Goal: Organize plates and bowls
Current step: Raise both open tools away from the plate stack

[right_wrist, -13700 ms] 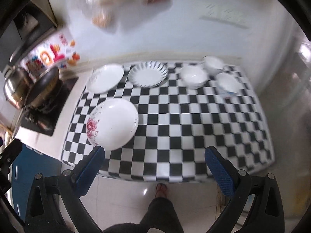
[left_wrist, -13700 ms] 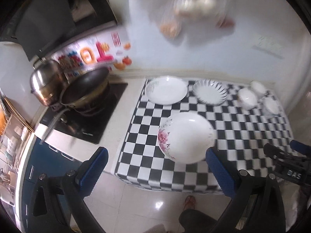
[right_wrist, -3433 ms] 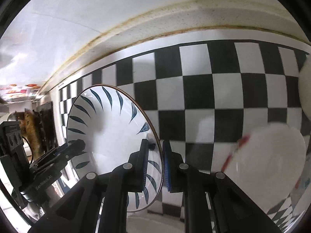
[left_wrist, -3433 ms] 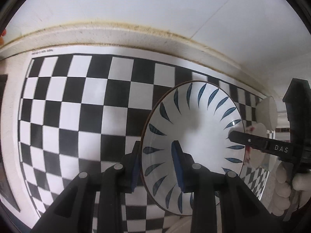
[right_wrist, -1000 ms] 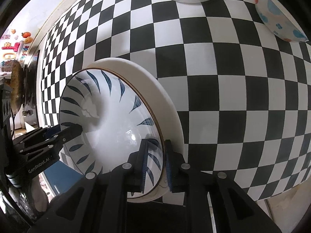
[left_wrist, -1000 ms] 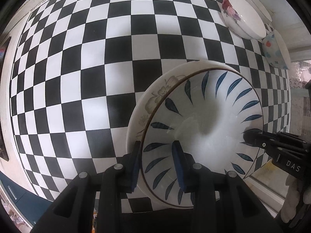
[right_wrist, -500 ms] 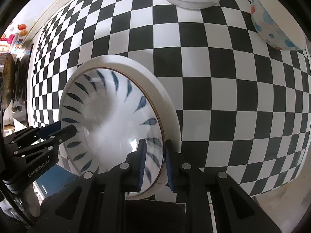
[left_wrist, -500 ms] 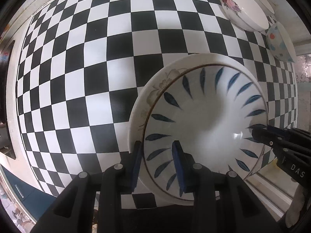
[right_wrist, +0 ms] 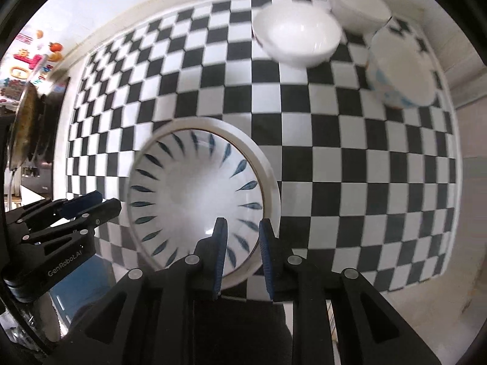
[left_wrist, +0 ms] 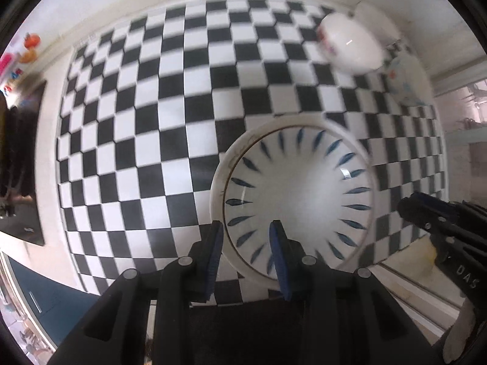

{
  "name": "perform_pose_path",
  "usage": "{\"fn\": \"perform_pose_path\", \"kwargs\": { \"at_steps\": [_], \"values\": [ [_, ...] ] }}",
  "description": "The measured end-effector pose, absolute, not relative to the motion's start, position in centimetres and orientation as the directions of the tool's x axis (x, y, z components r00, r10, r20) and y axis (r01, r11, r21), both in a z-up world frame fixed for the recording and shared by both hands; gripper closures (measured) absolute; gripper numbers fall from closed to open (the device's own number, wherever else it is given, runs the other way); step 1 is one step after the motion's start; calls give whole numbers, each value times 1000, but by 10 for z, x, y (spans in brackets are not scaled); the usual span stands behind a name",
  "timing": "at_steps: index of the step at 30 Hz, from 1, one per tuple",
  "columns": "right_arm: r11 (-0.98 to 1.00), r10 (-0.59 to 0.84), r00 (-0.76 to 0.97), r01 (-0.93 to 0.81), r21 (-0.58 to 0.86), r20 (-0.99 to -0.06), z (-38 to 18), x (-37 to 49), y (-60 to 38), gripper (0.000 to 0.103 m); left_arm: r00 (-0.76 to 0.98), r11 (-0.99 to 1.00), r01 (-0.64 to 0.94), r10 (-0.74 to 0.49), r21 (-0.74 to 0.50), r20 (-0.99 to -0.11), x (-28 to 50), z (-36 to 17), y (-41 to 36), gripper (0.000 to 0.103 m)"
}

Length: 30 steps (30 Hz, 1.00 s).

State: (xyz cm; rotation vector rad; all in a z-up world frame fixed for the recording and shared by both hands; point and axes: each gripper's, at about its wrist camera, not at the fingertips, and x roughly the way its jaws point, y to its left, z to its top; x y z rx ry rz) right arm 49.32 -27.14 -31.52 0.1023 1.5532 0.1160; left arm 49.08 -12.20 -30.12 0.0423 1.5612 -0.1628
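Note:
A white plate with blue leaf marks (left_wrist: 298, 194) (right_wrist: 194, 188) lies nested in a larger white plate (left_wrist: 217, 182) (right_wrist: 269, 182) on the black-and-white checked cloth (left_wrist: 152, 121). My left gripper (left_wrist: 246, 228) hangs above the stack's near-left rim, jaws a narrow gap apart and gripping nothing. My right gripper (right_wrist: 242, 228) hangs over the near-right rim in the same way, with nothing between its pads. Each gripper shows in the other's view: the right gripper (left_wrist: 426, 213) and the left gripper (right_wrist: 88, 203), one at either side of the stack.
Three bowls stand at the cloth's far right: a white bowl (right_wrist: 296, 36) (left_wrist: 350, 42), another white bowl (right_wrist: 359, 3) behind it, and a blue-dotted bowl (right_wrist: 398, 73) (left_wrist: 408, 76). A dark pan (right_wrist: 24, 121) and a stove (left_wrist: 21, 167) lie to the left. The counter's edge runs just below the stack.
Both grippers have risen off the blue-leaf plate, which stays on the larger plate and now looks smaller. More of the cloth and bowls has come into view.

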Motion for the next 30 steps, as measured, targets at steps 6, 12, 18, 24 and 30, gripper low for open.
{"fn": "perform_pose_path", "kwargs": {
  "at_steps": [6, 12, 18, 24, 30],
  "values": [
    [990, 139, 69, 1, 139, -988, -258, 468, -268, 79, 39, 986, 134, -106, -100, -994, 475, -254, -124, 74],
    [990, 142, 114, 0, 143, -983, -216, 449, -266, 79, 35, 978, 162, -139, -131, -990, 462, -226, -124, 74],
    [991, 131, 135, -1, 132, -982, -196, 435, -260, 79, 62, 974, 183, -150, -137, -987, 455, -202, -118, 74],
    [993, 116, 129, 7, 118, -985, -197, 434, -258, 79, 71, 967, 204, -168, -150, -983, 451, -190, -117, 74],
    [991, 122, 130, 36, 127, -984, -200, 437, -256, 79, 70, 960, 220, -193, -173, -979, 457, -191, -112, 74]
  ]
}}
